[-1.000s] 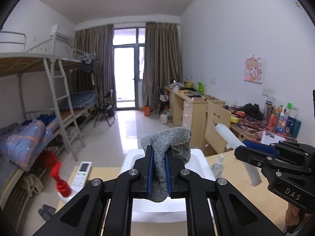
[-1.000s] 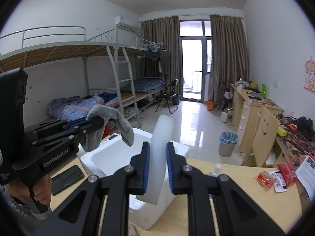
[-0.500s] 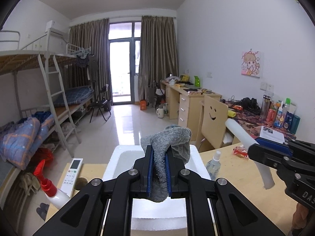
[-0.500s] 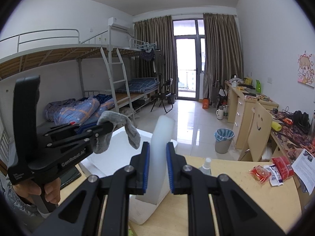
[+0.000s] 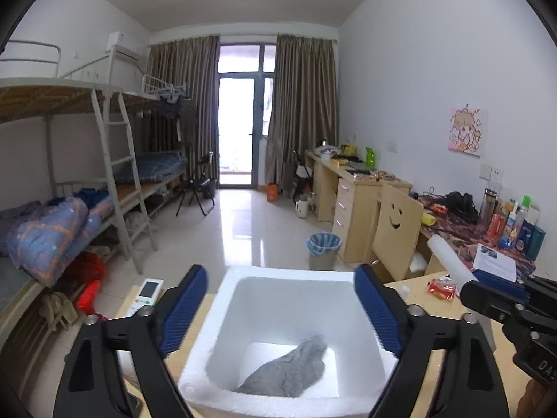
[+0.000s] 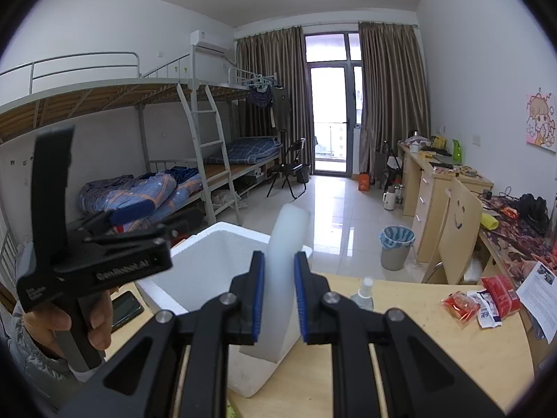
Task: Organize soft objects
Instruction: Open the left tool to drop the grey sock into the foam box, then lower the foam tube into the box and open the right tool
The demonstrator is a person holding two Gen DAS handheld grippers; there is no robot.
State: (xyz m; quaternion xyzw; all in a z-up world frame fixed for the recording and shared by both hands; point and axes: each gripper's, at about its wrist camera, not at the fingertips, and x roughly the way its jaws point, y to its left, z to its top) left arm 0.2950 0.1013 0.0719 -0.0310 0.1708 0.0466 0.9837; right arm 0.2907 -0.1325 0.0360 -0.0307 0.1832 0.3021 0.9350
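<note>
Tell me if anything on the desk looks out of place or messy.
Mostly tidy. The sock lies crumpled in the foam box, not folded. Red snack wrappers sit scattered on the desk beside a paper sheet. Nothing looks spilled or broken.

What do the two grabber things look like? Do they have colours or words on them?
Both are black plastic with silver screws and ribbed blue pads on the fingers. The left gripper has a tall black handle and pale lettering along its side, seen from the right wrist. The right gripper shows the white letters DAS. A grey patterned sleeve covers the left arm.
</note>
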